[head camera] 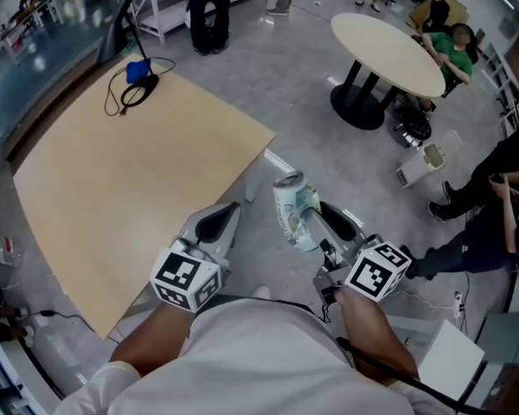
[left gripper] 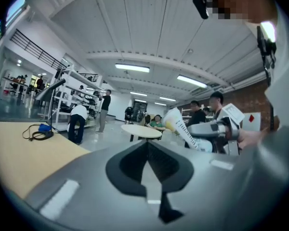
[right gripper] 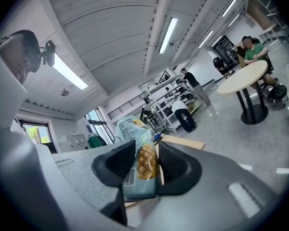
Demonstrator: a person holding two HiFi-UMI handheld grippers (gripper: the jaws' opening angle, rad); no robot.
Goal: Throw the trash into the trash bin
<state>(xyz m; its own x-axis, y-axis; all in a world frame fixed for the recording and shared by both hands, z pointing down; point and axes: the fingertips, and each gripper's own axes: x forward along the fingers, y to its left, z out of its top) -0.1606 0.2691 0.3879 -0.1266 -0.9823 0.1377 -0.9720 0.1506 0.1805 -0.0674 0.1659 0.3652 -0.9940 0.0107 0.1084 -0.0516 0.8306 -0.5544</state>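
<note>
Nearest, below the person's white shirt, the left gripper [head camera: 225, 219] has its dark jaws pressed together with nothing between them, as the left gripper view shows [left gripper: 147, 162]; it takes no part in the carrying. Just to its right, at about the same reach, the right gripper [head camera: 307, 223] is clamped on the task's thing, a pale teal-and-white drink can printed with a pineapple [head camera: 291, 204]. In the right gripper view its two black pads [right gripper: 176, 165] squeeze the can's lower body [right gripper: 135, 129]. The can's long axis runs up and out of the jaws and leans a little to the left, with the silver lid at the far end. The trash is therefore off every surface and held over the grey floor. Left of and beyond the left gripper lies the light plywood tabletop [head camera: 130, 180], and the can is clear of its corner. Farther out, ahead and to the right of the right gripper, a small pale open-topped container [head camera: 432, 156] stands on the floor by the black base of a cream round table [head camera: 387, 52]. It may be the bin, though I cannot tell for sure. If it is, it lies on the holding hand's own side, so I judge that the right hand should carry the can forward and rightward.
</note>
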